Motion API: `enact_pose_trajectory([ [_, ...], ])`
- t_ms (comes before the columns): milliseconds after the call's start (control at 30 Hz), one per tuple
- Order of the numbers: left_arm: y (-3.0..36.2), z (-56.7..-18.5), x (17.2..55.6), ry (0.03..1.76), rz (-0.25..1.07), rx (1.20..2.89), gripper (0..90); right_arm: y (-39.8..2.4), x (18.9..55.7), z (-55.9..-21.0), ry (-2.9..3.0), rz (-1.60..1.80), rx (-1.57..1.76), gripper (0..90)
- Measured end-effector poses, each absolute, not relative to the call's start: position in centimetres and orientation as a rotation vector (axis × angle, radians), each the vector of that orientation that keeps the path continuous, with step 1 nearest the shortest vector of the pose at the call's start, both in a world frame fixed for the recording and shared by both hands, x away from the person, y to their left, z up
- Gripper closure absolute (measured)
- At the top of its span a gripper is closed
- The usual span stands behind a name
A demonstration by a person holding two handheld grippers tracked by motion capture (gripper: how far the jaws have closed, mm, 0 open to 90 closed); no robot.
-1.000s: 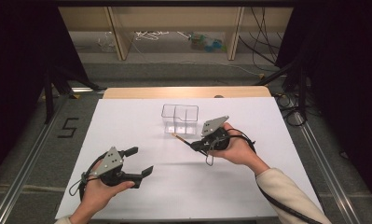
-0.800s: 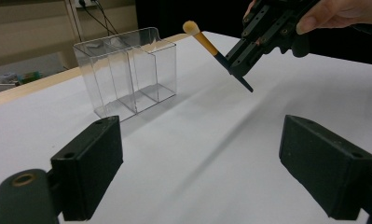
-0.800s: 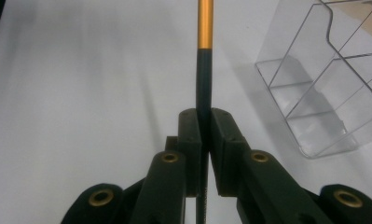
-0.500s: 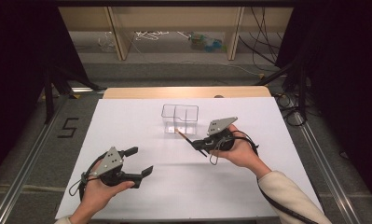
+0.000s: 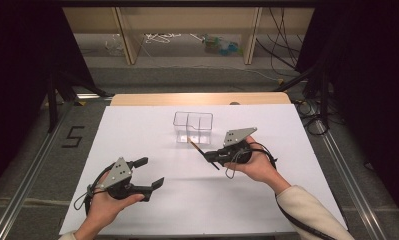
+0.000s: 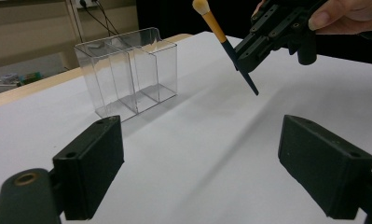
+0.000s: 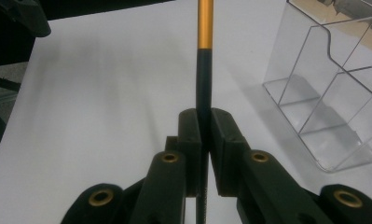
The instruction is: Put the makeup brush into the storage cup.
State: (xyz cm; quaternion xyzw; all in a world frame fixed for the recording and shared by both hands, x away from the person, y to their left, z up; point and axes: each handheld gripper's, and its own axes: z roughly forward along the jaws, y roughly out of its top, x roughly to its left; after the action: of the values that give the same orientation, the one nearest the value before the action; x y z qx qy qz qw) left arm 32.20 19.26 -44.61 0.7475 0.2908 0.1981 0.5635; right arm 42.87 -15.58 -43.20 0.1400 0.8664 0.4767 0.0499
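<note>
One sign can be read: a dark numeral "5" (image 5: 74,136) marked on the grey floor (image 5: 32,150) beside the table, in the high view. It lies at about nine o'clock from the white table top (image 5: 152,130), just off that top's left edge and next to the metal rail (image 5: 24,187) that runs along the floor there. Neither gripper view shows any letter, number, label or brand that can be made out.
</note>
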Motion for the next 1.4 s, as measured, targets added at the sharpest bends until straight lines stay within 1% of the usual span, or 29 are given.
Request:
enact_pose_trajectory([
  [1400,19.3,-44.7,32.3,0.699,0.460,1.745,14.6,-15.0,41.5,-43.5,2.545,1.740,0.424,83.7],
])
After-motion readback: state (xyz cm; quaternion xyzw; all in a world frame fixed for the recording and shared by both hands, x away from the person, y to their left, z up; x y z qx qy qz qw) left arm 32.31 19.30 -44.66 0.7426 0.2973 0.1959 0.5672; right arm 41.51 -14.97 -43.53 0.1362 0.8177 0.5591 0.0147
